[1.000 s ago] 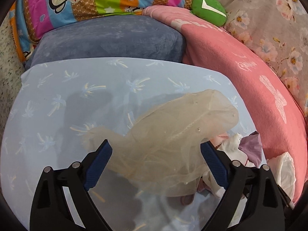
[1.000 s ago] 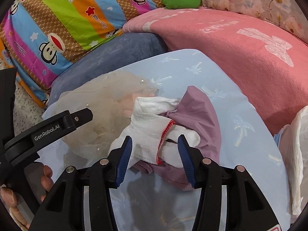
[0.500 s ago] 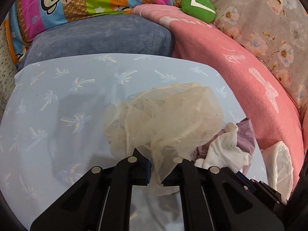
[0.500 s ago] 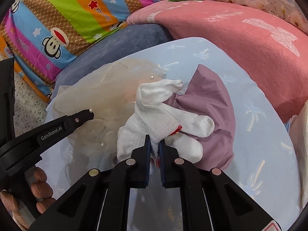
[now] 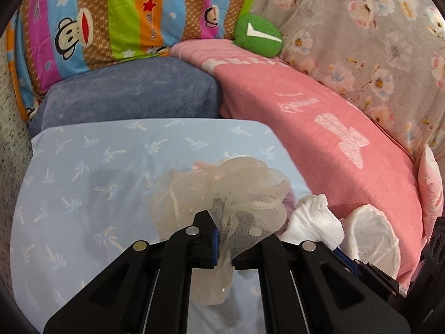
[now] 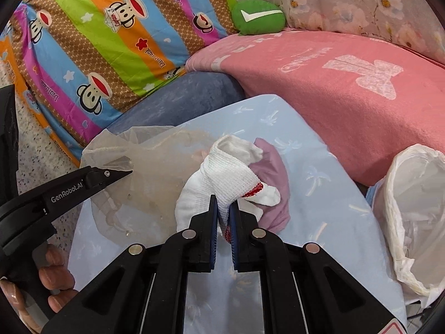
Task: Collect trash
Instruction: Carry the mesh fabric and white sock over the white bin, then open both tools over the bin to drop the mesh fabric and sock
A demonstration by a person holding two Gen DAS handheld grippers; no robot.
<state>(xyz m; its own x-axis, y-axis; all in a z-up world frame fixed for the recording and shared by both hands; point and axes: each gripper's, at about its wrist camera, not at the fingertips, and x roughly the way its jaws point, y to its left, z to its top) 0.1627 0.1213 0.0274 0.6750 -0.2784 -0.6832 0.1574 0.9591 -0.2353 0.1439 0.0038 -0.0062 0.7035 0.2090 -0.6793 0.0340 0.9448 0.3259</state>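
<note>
Left claw (image 5: pixel 224 246) – pinches mesh (image 5: pixel 222 194), tail hanging down | right claw (image 6: pixel 223 222) – glove (image 6: pixel 219 178)

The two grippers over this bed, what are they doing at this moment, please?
A person is collecting scraps from a pale blue sheet with a gripper in each hand. The left gripper is shut on a beige mesh cloth, bunched between its pads. The right gripper is shut on a white glove with a red trim, which hangs over a purple cloth on the sheet. A white plastic bag stands open to the right, and nothing is dropped in it yet.
</note>
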